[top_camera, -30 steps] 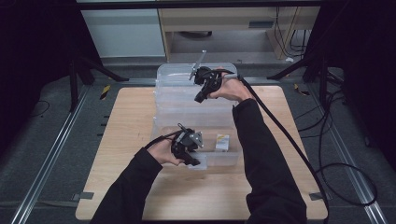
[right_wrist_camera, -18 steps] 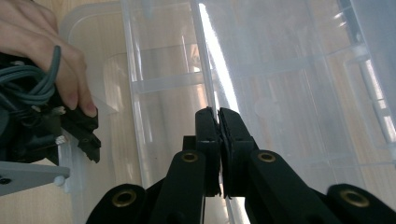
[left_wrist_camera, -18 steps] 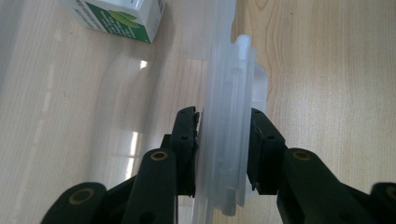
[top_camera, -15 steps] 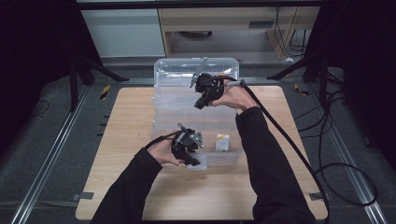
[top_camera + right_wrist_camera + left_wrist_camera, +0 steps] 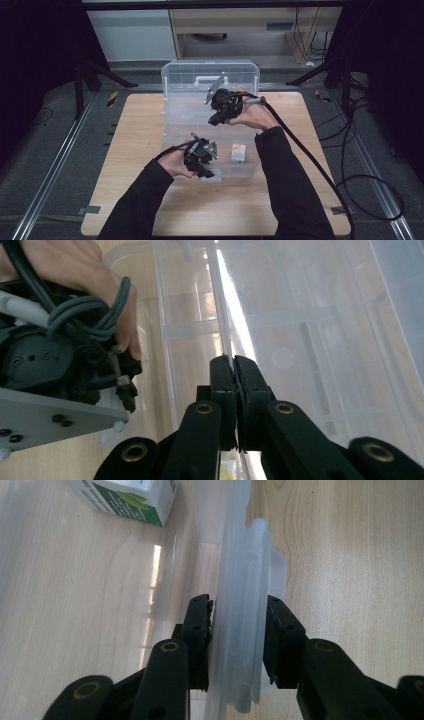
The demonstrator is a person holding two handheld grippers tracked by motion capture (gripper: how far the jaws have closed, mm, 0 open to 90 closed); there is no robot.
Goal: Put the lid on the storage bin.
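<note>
Nearest to us, our left gripper clamps the front wall of the clear plastic box on the wooden table; in the left gripper view the wall sits between both pads. Inside the box lies a small green and white carton. Farther away, our right gripper has its jaws pressed together on the thin edge of the transparent lid, which stands half raised over the back of the box. We judge the lid is about midway on its swing; bringing it to rest and letting go remain.
</note>
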